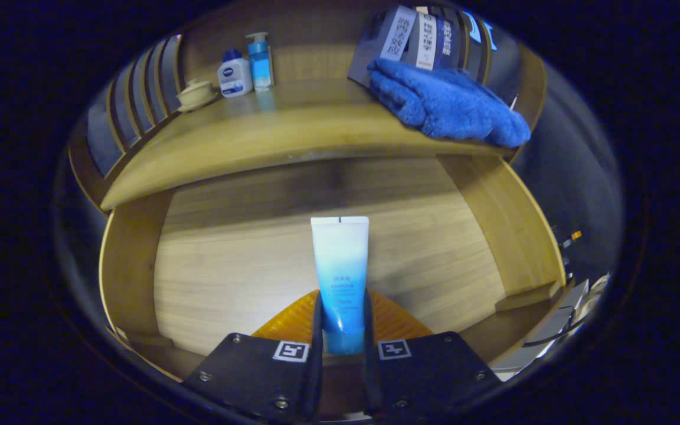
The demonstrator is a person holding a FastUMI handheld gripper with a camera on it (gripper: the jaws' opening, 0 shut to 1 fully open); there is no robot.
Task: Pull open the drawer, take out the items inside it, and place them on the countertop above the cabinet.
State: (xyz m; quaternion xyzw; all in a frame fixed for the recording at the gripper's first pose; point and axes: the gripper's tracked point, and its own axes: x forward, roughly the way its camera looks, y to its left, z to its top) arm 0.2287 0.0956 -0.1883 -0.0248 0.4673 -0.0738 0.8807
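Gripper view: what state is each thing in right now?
Gripper: jaws shut on the tube.
Tube: held between the jaws, over the drawer.
Drawer: pulled open, bare inside.
Towel: crumpled on the countertop.
Two bottles: upright at the back.
Cup: upright beside them.

The tube (pixel 340 277) fades from white to blue. A deep blue towel (pixel 446 103) lies on the tan wooden bench (pixel 245 141), near a cream bowl (pixel 196 93) and a white bottle (pixel 234 74) with a blue cap.
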